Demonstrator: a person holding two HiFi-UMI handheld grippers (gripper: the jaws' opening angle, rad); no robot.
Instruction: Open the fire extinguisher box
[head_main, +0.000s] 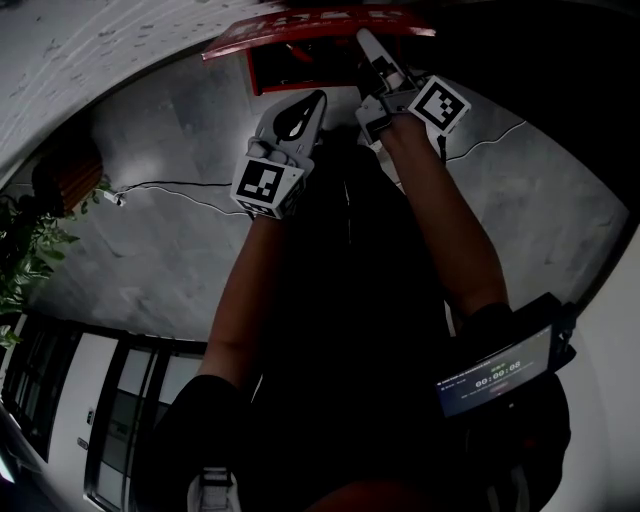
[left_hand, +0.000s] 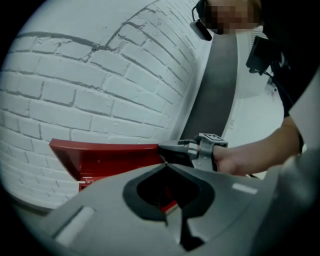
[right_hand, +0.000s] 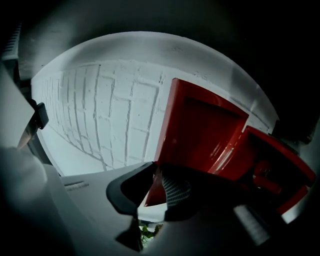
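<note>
The red fire extinguisher box (head_main: 290, 68) stands against a white brick wall, and its red door (head_main: 318, 25) is swung out from it. My right gripper (head_main: 368, 45) reaches to the door's edge. In the right gripper view the door (right_hand: 200, 127) runs between the jaws, with the textured pad (right_hand: 175, 190) against it, so my right gripper (right_hand: 159, 172) is shut on the door's edge. The box's inside (right_hand: 280, 172) shows to the right. My left gripper (head_main: 318, 98) hangs just below the box, its tips together and nothing between them. In the left gripper view my left gripper (left_hand: 166, 164) faces the door (left_hand: 105, 155).
The white brick wall (left_hand: 100, 85) fills the background. A grey floor (head_main: 150, 230) with a thin cable (head_main: 170, 188) lies below. A green plant (head_main: 25, 250) stands at the left. A small screen (head_main: 495, 375) hangs at the person's waist. A dark vertical strip (left_hand: 215, 85) runs beside the wall.
</note>
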